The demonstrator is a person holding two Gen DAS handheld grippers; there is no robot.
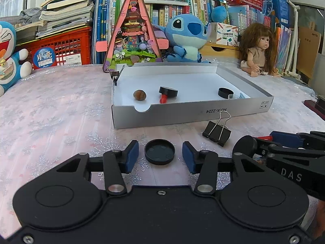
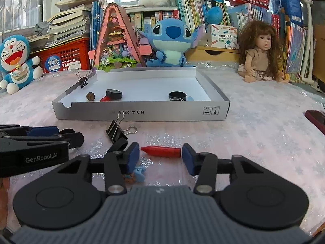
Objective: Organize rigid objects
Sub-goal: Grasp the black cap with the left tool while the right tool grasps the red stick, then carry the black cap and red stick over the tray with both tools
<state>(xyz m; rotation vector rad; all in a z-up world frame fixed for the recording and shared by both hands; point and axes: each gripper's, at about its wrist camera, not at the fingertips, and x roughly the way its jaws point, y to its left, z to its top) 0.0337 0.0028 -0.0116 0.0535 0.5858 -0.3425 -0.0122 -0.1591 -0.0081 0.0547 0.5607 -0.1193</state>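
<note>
My left gripper [image 1: 160, 157] is open, its pads on either side of a round black cap [image 1: 159, 151] lying on the table. My right gripper [image 2: 160, 156] is open around a red crayon-like stick [image 2: 161, 151] lying crosswise. A black binder clip [image 1: 217, 131] lies between them; it also shows in the right wrist view [image 2: 117, 131]. The grey cardboard tray [image 1: 193, 112] holds a brown nut [image 1: 139, 95], a black-and-red stamp [image 1: 167, 93] and a black ring [image 1: 225, 92]. The right gripper shows at the right edge of the left wrist view [image 1: 284, 142].
A small blue toy piece [image 2: 139, 173] lies under my right gripper's left finger. Another binder clip [image 2: 83, 81] is clipped on the tray's far left corner. Plush toys, a doll [image 2: 259, 55], a pink triangular toy house [image 1: 133, 34] and books line the back. A dark red object [image 2: 316, 118] lies at the right.
</note>
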